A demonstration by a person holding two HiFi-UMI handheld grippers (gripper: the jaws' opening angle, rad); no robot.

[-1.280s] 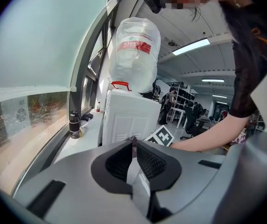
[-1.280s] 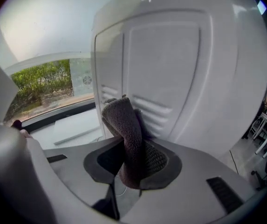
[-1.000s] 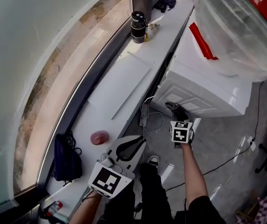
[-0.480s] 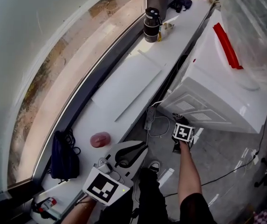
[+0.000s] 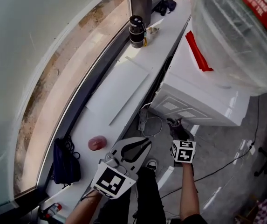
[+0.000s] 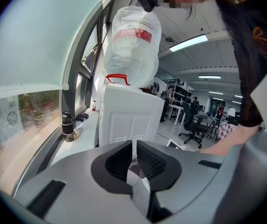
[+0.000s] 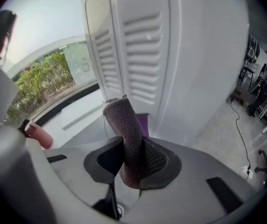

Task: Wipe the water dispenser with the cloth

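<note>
The white water dispenser stands at the right with a clear water bottle on top. My right gripper is shut on a dark grey cloth, which is low at the dispenser's louvred side panel. In the right gripper view the rolled cloth sticks up between the jaws of that gripper, close to the panel. My left gripper hangs shut and empty beside the ledge, and in its own view this gripper points at the dispenser.
A long white window ledge runs along the left, with a black flask, a pink object and a dark blue bag on it. A power strip with cables lies between ledge and dispenser. A cable crosses the floor.
My right gripper has slid the cloth a little lower along the dispenser's side panel, towards its base. The head view has swung. The left gripper has stayed by the ledge.
</note>
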